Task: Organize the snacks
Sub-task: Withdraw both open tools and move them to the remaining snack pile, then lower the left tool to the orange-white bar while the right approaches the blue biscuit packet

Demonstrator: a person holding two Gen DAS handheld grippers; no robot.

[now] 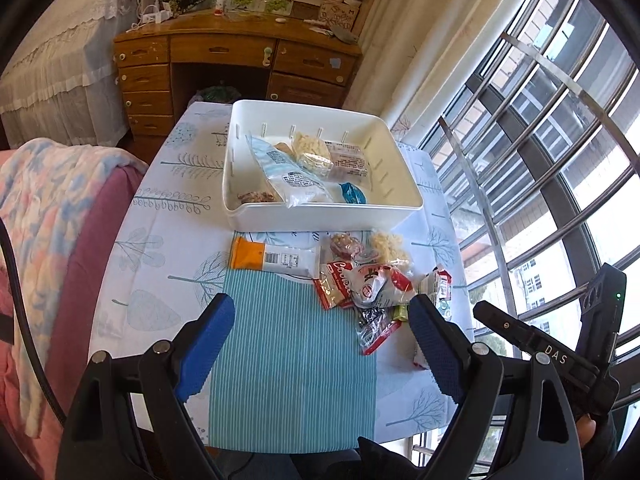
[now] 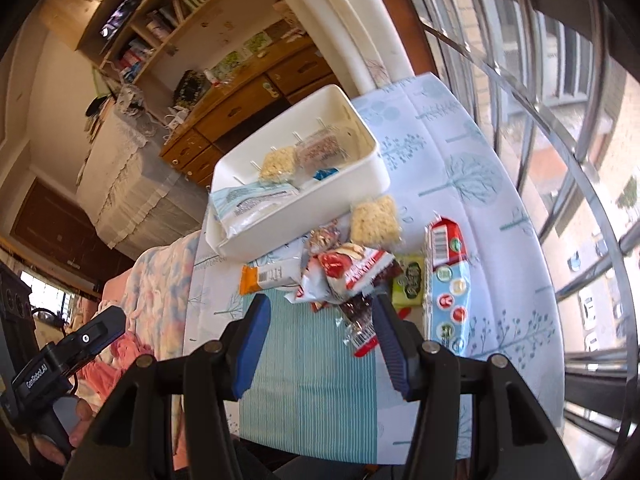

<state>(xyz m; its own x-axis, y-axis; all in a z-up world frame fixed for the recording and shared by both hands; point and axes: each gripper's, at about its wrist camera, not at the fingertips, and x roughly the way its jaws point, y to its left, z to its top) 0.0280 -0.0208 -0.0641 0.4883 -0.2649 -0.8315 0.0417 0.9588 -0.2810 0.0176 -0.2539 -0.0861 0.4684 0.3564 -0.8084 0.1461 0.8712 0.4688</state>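
From the left wrist camera, the left gripper (image 1: 322,344) hangs tilted down over a teal ribbed placemat (image 1: 294,360), its blue textured pads spread wide with nothing between them. Beyond the mat lies a loose heap of snack packets (image 1: 372,280) in crinkly foil and clear plastic, red and white mostly, with a flat orange-and-white wrapper (image 1: 274,258) just to their left. Behind them sits a white, rounded rectangular plastic bin (image 1: 320,216) with slotted walls, already holding a pale blue pouch (image 1: 288,176), a puffed rice cake (image 1: 312,150) and other packets. All rest on a table under a smooth cloth printed with blue trees (image 1: 160,200). At the right edge the black body of the other handheld tool shows. From the right wrist camera, the right gripper (image 2: 318,344) also points steeply down, rolled so the scene leans; its jaws stand partly apart and empty, the right pad just beside a crumpled clear wrapper (image 2: 358,322) at the near edge of the heap. A square rice cake (image 2: 376,220) lies between the bin (image 2: 304,208) and a long red-and-blue glossy pack (image 2: 446,280).
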